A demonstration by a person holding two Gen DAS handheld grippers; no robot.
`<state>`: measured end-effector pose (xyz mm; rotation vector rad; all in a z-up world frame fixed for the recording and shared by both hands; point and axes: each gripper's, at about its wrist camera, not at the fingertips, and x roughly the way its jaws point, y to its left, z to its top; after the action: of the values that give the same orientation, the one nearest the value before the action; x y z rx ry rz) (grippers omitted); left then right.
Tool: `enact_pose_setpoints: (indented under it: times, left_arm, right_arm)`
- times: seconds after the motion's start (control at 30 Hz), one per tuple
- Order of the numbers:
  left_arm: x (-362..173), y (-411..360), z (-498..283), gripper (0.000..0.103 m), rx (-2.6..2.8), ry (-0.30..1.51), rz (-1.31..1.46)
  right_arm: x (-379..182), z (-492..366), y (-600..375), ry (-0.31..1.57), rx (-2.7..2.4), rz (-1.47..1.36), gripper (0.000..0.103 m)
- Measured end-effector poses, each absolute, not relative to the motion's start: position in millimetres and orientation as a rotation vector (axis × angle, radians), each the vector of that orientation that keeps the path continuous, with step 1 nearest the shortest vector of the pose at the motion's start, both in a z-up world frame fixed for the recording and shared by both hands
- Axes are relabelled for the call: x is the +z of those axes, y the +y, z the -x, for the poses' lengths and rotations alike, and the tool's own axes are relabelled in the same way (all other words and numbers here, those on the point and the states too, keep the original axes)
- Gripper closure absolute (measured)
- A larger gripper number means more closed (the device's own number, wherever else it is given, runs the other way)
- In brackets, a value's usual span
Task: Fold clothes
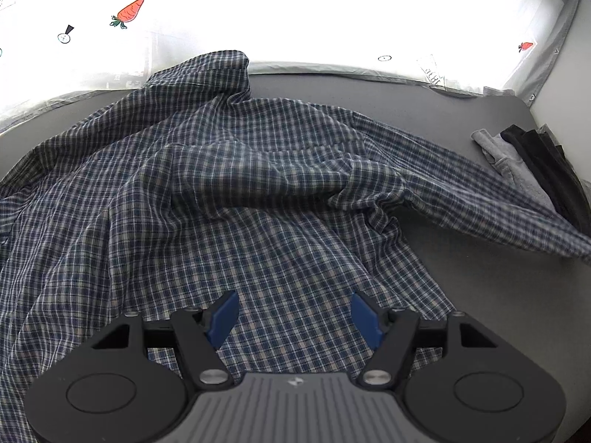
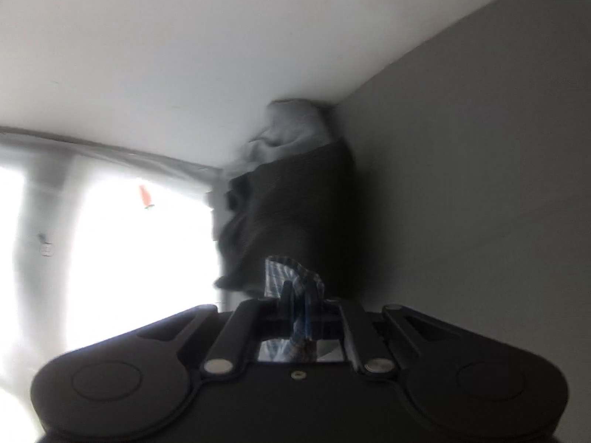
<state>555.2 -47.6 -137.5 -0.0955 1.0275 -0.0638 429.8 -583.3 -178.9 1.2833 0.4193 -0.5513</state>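
A navy and white checked shirt (image 1: 207,192) lies crumpled over the grey table (image 1: 461,277), one sleeve stretching to the right edge. My left gripper (image 1: 293,313) hovers over the shirt's near part, its blue pads (image 1: 223,315) wide apart and empty. My right gripper (image 2: 299,295) is shut on a small bunch of the checked shirt (image 2: 286,273), which sticks out past the fingertips. The right wrist view is tilted and blurred.
A stack of grey and black folded clothes (image 1: 532,162) sits at the table's far right by the wall; it also shows in the right wrist view (image 2: 280,192). A bright curtain with carrot prints (image 1: 129,11) hangs behind the table.
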Motion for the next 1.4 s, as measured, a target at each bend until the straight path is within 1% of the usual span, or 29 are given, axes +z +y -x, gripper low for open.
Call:
enact_pose_setpoints:
  times: [0.07,0.1,0.13,0.2,0.3,0.4,0.47,0.5,0.53,0.57,0.6,0.67,0.7,0.77,0.9,1.0,1.07,1.1,1.13,1.17,1.2,1.23,1.3,1.4]
  left_arm:
    - [-138.6,-48.2,-556.6,0.035,-0.064,1.030,0.095]
    - [-138.9,-48.5,-556.7,0.035,-0.061,1.030,0.091]
    - [-139.3,-48.8,-556.8,0.035,-0.058,1.031,0.087]
    - [-141.3,-46.4,-556.4,0.034,-0.051,1.036,0.077]
    - [-146.5,-45.4,-556.6,0.034,-0.047,1.059,0.073]
    - [-149.4,-45.5,-556.3,0.034,-0.046,1.074,0.060]
    - [-148.2,-44.2,-552.6,0.034,-0.042,1.068,0.048]
    - [-146.9,-42.3,-549.6,0.032,-0.036,1.060,0.046]
    - [-146.0,-37.7,-544.3,0.030,-0.022,1.052,0.059]
    - [-145.0,-32.8,-538.9,0.028,-0.007,1.044,0.074]
    - [-145.2,-25.8,-531.0,0.028,0.014,1.039,0.089]
    - [-145.7,-11.6,-514.9,0.028,0.058,1.028,0.121]
    - [-146.0,-4.7,-506.0,0.028,0.084,1.026,0.135]
    - [-147.7,12.5,-483.2,0.028,0.144,1.031,0.174]
    - [-147.9,54.8,-433.0,0.028,0.262,1.043,0.291]
    - [-152.9,86.7,-399.5,0.028,0.342,1.055,0.355]
    - [-157.6,107.1,-378.6,0.028,0.396,1.066,0.386]
    - [-158.2,114.9,-369.0,0.028,0.411,1.066,0.385]
    - [-158.8,122.6,-359.4,0.028,0.426,1.066,0.383]
    - [-158.4,129.0,-350.7,0.028,0.436,1.063,0.380]
    - [-158.5,135.5,-342.4,0.028,0.445,1.062,0.377]
    - [-160.4,142.2,-334.7,0.028,0.456,1.064,0.372]
    - [-162.7,155.0,-321.9,0.028,0.478,1.071,0.361]
    - [-163.8,173.3,-306.8,0.028,0.497,1.075,0.342]
  right_arm:
    - [-183.7,-439.9,-579.4,0.487,-0.618,-1.176,0.093]
    - [-184.3,-444.1,-575.1,0.524,-0.649,-1.106,0.086]
    - [-184.9,-448.3,-570.7,0.560,-0.679,-1.036,0.075]
    - [-183.8,-450.1,-556.7,0.610,-0.726,-0.885,0.063]
    - [-187.9,-453.7,-536.2,0.672,-0.700,-0.708,0.063]
    - [-201.9,-460.8,-519.5,0.763,-0.653,-0.578,0.066]
    - [-201.4,-464.6,-505.6,0.804,-0.657,-0.503,0.065]
    - [-197.7,-464.6,-497.4,0.802,-0.637,-0.482,0.063]
    - [-193.4,-464.7,-489.6,0.799,-0.606,-0.479,0.054]
    - [-189.8,-459.9,-481.4,0.793,-0.556,-0.503,0.049]
    - [-186.5,-453.8,-473.1,0.786,-0.501,-0.531,0.044]
    - [-184.0,-440.7,-453.9,0.804,-0.363,-0.577,0.040]
    - [-184.3,-434.9,-443.7,0.818,-0.297,-0.588,0.036]
    - [-186.3,-417.4,-415.4,0.859,-0.168,-0.578,0.034]
    - [-197.2,-383.6,-366.5,0.980,0.020,-0.520,0.034]
    - [-203.2,-358.6,-342.1,1.004,0.036,-0.431,0.033]
    - [-204.1,-348.4,-329.4,0.993,0.020,-0.359,0.035]
    - [-203.4,-344.8,-324.0,0.989,0.019,-0.331,0.042]
    - [-202.5,-341.5,-318.8,0.985,0.019,-0.304,0.056]
    - [-201.8,-338.2,-314.9,0.980,0.027,-0.297,0.066]
    - [-203.4,-338.4,-311.4,0.985,0.018,-0.302,0.084]
    - [-205.5,-339.3,-308.0,0.993,0.005,-0.309,0.096]
    - [-199.8,-332.4,-303.4,0.981,-0.055,-0.320,0.101]
    - [-180.9,-314.0,-305.2,0.949,-0.147,-0.382,0.102]
